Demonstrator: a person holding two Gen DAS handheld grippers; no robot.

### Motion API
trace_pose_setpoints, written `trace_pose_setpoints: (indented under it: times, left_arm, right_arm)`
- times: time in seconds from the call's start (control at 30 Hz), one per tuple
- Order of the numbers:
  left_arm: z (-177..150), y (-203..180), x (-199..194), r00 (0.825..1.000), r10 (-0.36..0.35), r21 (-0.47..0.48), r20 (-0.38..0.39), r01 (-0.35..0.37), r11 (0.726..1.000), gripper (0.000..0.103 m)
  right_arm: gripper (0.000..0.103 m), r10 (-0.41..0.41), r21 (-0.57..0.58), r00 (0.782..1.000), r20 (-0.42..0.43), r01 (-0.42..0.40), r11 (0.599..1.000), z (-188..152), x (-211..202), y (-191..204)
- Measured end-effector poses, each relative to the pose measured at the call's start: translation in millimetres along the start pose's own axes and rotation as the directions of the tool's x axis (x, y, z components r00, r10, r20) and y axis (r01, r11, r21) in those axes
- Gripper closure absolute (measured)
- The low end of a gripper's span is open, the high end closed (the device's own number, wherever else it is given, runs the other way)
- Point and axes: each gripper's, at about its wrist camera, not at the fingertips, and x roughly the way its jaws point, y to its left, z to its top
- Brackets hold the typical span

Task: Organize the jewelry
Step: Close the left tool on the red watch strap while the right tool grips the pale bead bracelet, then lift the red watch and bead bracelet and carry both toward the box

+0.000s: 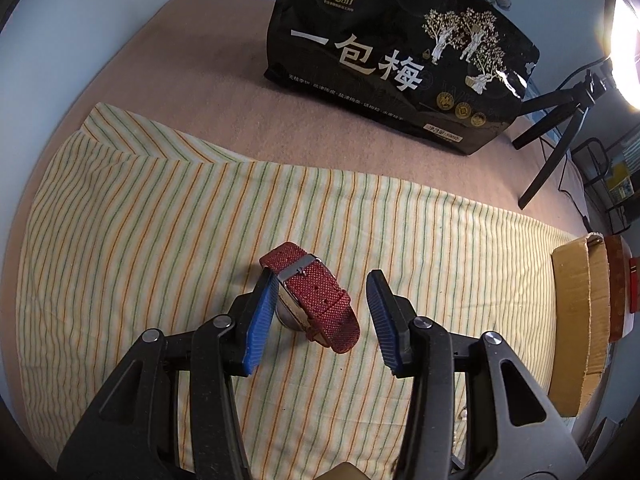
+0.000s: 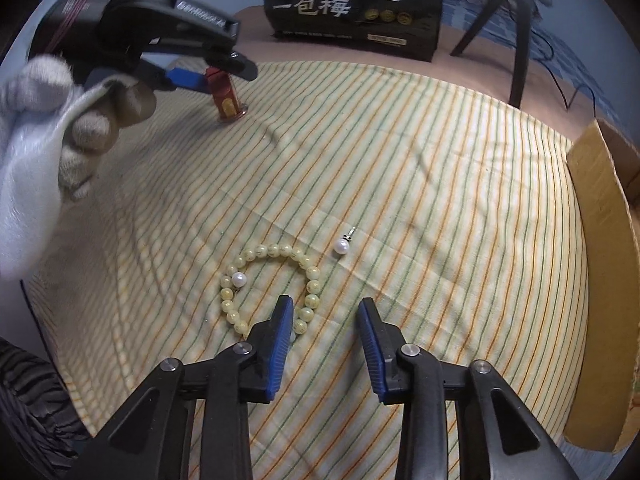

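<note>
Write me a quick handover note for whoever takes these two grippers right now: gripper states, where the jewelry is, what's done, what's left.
Left gripper: open, straddling the red-strap watch, which stands on edge on the striped cloth; not clamped.
Right gripper: open, empty, low over the cloth, at the right side of the yellow bead bracelet.
Two loose pearl pieces: one on the bracelet's left side, one to its right.
Cardboard box sits at the right edge.
Done: no jewelry seen put away yet.
Left: likely grip the watch, then gather bracelet and pearls.

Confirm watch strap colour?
The watch strap is dark red woven fabric with a grey metal buckle; the left wrist view shows it best.
</note>
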Motion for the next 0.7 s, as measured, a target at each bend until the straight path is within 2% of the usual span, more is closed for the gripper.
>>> trace_pose_setpoints:
  times: [0.17, 0.2, 0.23, 0.43, 0.7]
  left_arm:
    - [0, -2, 2, 1.0, 0.007, 0.014, -0.002, -0.007, 1.0, 0.057]
    - [0, -2, 2, 1.0, 0.009, 0.016, 0.001, -0.009, 1.0, 0.061]
    - [1, -2, 1, 1.0, 0.014, 0.016, 0.004, -0.014, 1.0, 0.07]
    - [3, 6, -6, 1.0, 0.007, 0.004, 0.019, -0.007, 1.0, 0.084]
    - [3, 14, -23, 0.998, 0.002, 0.006, 0.056, -0.003, 1.0, 0.084]
  right_arm:
    - [0.088, -0.055, -0.071, 0.998, 0.005, 0.055, 0.996, -1, 4, 17]
    - [0.094, -0.048, -0.08, 0.999, 0.007, 0.048, 0.996, -1, 3, 19]
    - [0.096, -0.044, -0.083, 0.999, 0.008, 0.045, 0.996, -2, 2, 21]
    - [0.098, -0.019, -0.06, 1.0, 0.025, 0.02, 0.998, -3, -4, 17]
    - [0.098, 0.039, -0.045, 0.996, 0.076, -0.036, 0.998, 3, -19, 18]
